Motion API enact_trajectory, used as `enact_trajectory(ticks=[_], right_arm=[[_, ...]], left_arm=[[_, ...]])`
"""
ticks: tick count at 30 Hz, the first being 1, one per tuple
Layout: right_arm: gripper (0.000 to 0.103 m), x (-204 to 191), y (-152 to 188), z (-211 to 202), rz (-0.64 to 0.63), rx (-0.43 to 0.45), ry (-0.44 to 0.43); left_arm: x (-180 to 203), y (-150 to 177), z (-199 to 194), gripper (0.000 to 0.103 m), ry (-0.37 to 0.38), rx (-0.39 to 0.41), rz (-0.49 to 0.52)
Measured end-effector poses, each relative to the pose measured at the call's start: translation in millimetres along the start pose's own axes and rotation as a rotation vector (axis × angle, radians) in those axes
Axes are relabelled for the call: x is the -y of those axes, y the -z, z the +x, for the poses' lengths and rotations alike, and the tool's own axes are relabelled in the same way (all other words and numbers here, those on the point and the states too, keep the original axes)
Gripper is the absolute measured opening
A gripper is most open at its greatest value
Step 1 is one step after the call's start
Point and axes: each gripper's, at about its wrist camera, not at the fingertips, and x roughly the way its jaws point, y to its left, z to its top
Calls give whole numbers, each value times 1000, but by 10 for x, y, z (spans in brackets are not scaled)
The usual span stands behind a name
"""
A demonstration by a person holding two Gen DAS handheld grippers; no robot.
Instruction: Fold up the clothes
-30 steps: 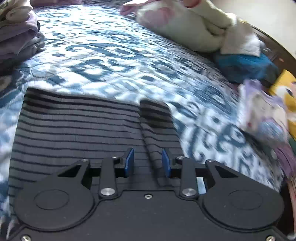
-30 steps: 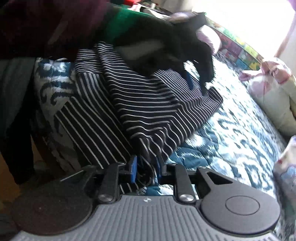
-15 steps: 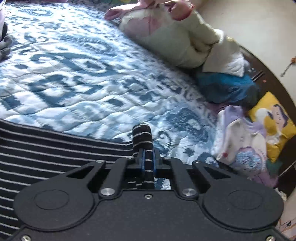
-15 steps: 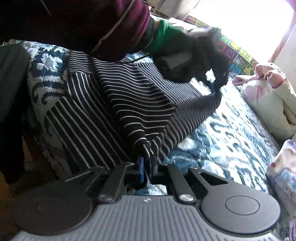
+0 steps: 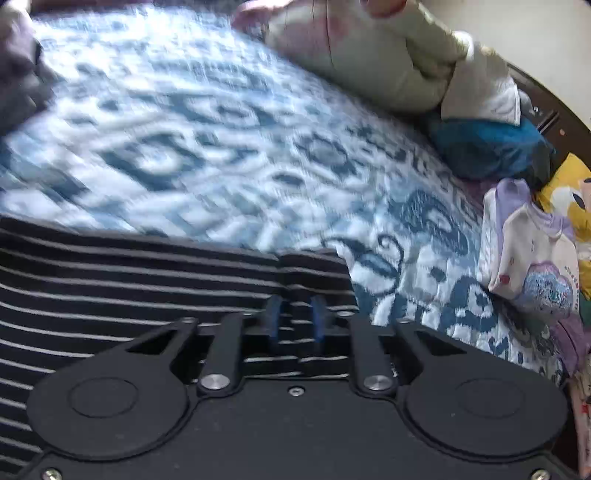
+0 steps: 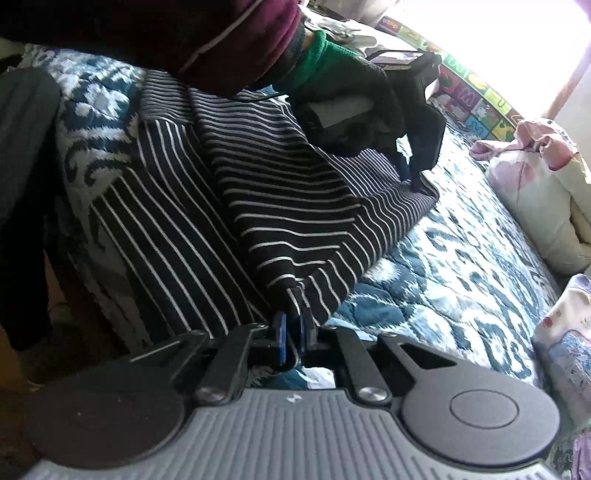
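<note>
Black knit with thin white stripes makes up the garment [image 6: 295, 206], which lies on a blue-and-white patterned quilt [image 5: 229, 147] at the near edge of the bed. It is folded over itself: in the right wrist view the upper layer's stripes run across, while the layer beneath, to the left, shows stripes running lengthwise and hangs down over the bed's side. The right gripper [image 6: 293, 339] has a bunched near corner of the fabric between its blue pads; its jaws stand narrow and are opening. The left gripper [image 5: 295, 321] sits at the far right corner of the garment, its jaws also narrow and opening, with a raised fold of striped cloth between the pads, which look clear of it. In the right wrist view a person's maroon sleeve [image 6: 207, 33] and green cuff reach over the garment. Cream bedding [image 5: 388, 62] and a folded printed shirt [image 5: 532, 258] lie farther off to the right.
</note>
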Motion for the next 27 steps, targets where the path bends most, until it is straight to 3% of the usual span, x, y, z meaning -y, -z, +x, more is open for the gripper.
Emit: enact_trajectory(ticks=[3,8,12,14,18,22,27], right_arm=[[16,23,4,-88,19,12,-32],[17,89,-20,-187,56,46,-58],[17,137,-142,-50,101,75,-45],[18,132,-145,171,117,-14,-88],[21,105,-121,-3,86,25,-89],[34,183,3,-440,108,80,-118],[32,269,95,-545,68,65,-87]], left_arm=[[123,24,-211,21,-5,44,86],[464,127,-153,21,53,15,233],[487,319,156,22,-52,-78,252],[487,333,37,22,-42,-43,258],[325,382,-625,26,-23,70,180],[12,613,-1329,26,-25,149,55],[-206,1142,-1871,26,-24,177,-71]])
